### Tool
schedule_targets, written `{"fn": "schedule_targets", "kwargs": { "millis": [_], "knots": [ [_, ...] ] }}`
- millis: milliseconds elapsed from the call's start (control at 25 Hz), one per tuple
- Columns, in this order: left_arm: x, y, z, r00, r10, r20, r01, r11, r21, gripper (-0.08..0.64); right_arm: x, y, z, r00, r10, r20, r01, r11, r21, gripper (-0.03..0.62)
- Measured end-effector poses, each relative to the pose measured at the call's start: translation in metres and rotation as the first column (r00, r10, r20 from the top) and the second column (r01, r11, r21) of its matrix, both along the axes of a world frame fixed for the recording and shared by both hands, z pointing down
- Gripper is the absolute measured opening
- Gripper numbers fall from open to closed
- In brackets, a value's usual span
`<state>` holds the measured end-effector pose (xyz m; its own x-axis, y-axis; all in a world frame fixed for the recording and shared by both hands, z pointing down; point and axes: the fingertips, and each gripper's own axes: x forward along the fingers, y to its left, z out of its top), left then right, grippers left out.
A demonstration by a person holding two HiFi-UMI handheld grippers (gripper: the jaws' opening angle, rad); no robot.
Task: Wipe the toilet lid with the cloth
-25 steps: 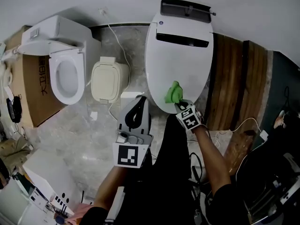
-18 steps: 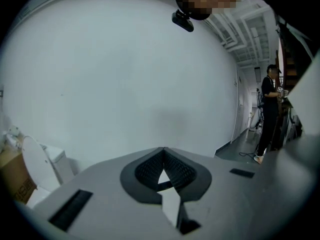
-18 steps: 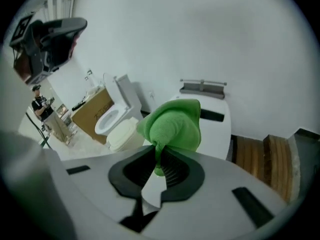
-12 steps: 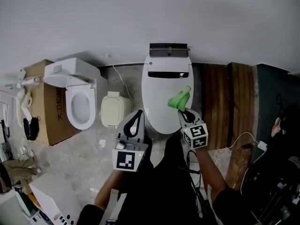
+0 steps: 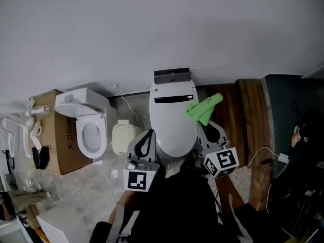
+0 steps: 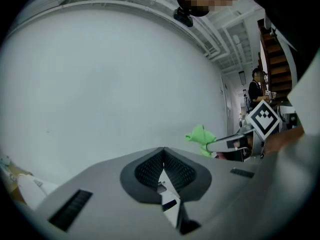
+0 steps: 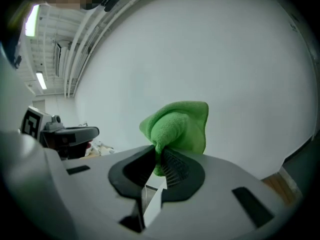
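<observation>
The green cloth [image 5: 204, 108] is pinched in my right gripper [image 5: 207, 125], lifted clear above the right side of the white toilet lid [image 5: 172, 119]. In the right gripper view the cloth [image 7: 177, 129] bunches up out of the shut jaws against a plain white wall. My left gripper [image 5: 146, 137] hangs over the lid's near left edge, jaws shut with nothing between them. From the left gripper view I see the white wall, the green cloth [image 6: 201, 136] and the right gripper [image 6: 235, 143] off to the right.
A second toilet with an open seat [image 5: 90, 133] stands at the left beside a cardboard box [image 5: 58, 135]. A small cream bin [image 5: 123, 136] sits between the toilets. Wooden boards [image 5: 248, 110] lie at the right, with cables on the floor.
My head has risen and tipped up, so more wall shows. The right gripper has lifted the cloth off the lid's front edge and up to the right. The left gripper stayed shut.
</observation>
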<state>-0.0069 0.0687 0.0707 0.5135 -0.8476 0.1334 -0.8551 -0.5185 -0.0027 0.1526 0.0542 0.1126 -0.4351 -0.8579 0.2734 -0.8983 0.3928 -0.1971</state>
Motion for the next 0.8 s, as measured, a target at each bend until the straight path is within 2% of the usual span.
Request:
{"fn": "schedule_targets", "kwargs": {
  "millis": [280,800],
  "knots": [
    [0.006,0.012,-0.023,1.0,0.009,0.004,-0.009,0.999,0.042,0.009,0.008,0.022,-0.046,0.999,0.032,0.012,-0.033,0.996,0.08,0.043],
    [0.015,0.009,-0.029,0.999,0.033,-0.012,-0.032,0.998,0.05,0.009,0.009,0.026,-0.043,0.999,0.037,-0.009,-0.037,0.997,0.065,0.043]
  ]
}}
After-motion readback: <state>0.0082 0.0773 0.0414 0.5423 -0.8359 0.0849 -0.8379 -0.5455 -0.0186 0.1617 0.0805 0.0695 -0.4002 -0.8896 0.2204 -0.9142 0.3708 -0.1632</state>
